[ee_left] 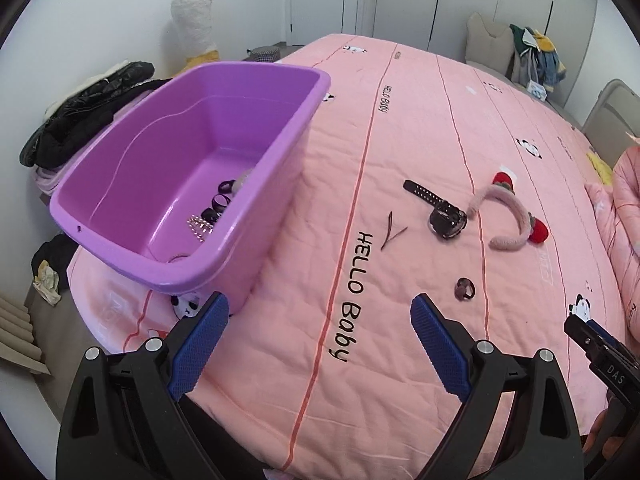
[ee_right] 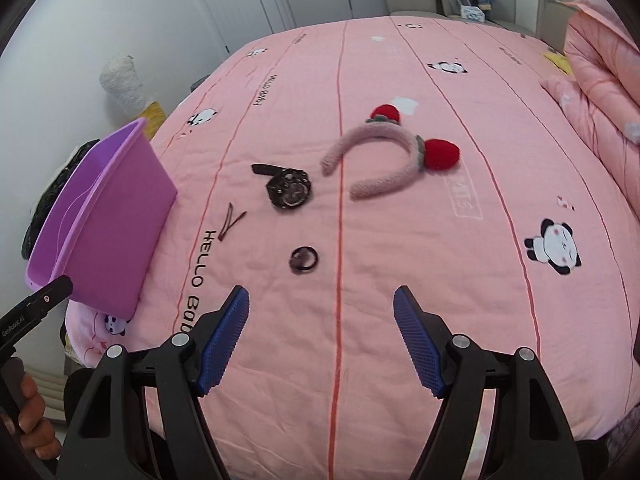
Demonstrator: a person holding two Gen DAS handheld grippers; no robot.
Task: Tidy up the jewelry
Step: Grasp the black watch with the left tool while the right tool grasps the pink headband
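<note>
While both sets of jaws stand open and empty, the bed (ee_right: pixel 400 280) carries a purple tub (ee_left: pixel 192 168) holding small dark jewelry (ee_left: pixel 218 204). Beside it lie a pink headband (ee_right: pixel 380 160), a black watch (ee_right: pixel 290 190), a hair clip (ee_right: pixel 232 220) and a dark ring (ee_right: pixel 304 260), nearest the right gripper (ee_right: pixel 322 304); the left gripper (ee_left: pixel 320 312) hovers near the tub.

Bare quilt (ee_right: pixel 360 320) before ring (ee_right: pixel 303 259); tub (ee_right: pixel 108 216) leftward.
</note>
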